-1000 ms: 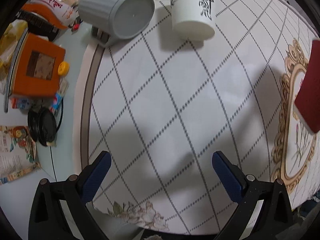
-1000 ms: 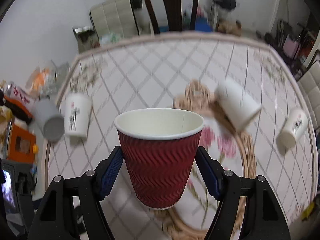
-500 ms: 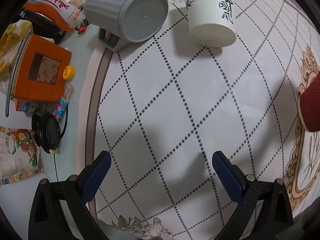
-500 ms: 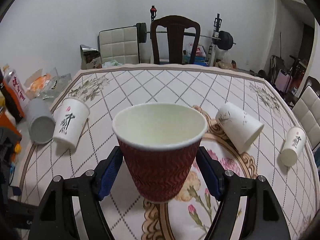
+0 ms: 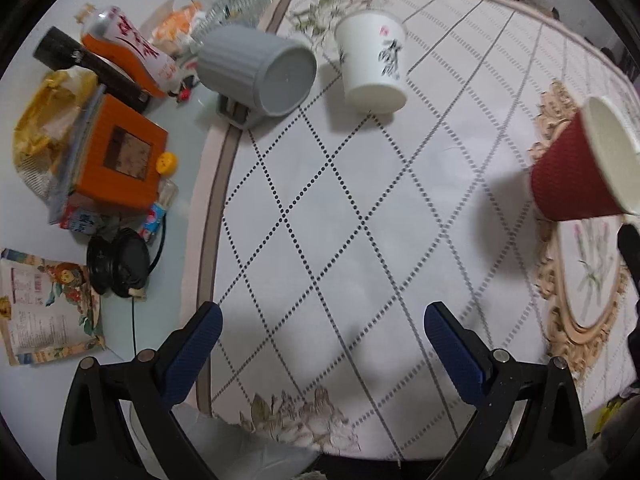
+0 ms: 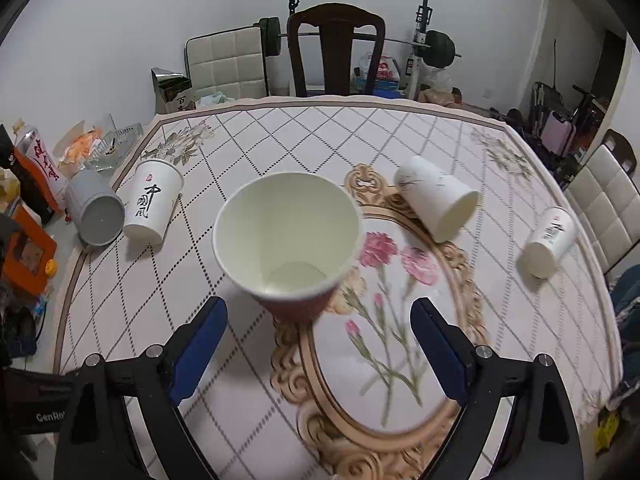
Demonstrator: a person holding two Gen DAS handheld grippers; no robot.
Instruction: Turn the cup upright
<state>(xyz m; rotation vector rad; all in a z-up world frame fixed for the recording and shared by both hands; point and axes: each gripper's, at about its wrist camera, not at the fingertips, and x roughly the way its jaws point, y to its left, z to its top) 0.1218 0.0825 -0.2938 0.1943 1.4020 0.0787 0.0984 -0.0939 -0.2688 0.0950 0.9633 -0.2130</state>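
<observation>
Nearest, right gripper [image 6: 318, 334]: jaws spread wide, holding nothing; blue pads apart from the cup
Red cup [image 6: 288, 240]: upright on the tablecloth [image 6: 280, 136], mouth open upward, just beyond the right gripper and between its fingers' lines; base at the edge of the floral medallion [image 6: 384, 320]
Left gripper [image 5: 322, 344]: jaws wide and empty, over the cloth left of the red cup [image 5: 576, 172]
Beyond the red cup: printed white cup [image 6: 150, 204] and grey cup [image 6: 94, 212] far left; white cup [image 6: 438, 202] on its side to the right; small white cup [image 6: 548, 242] farther right
Farthest: chair [image 6: 336, 48] behind the table
</observation>
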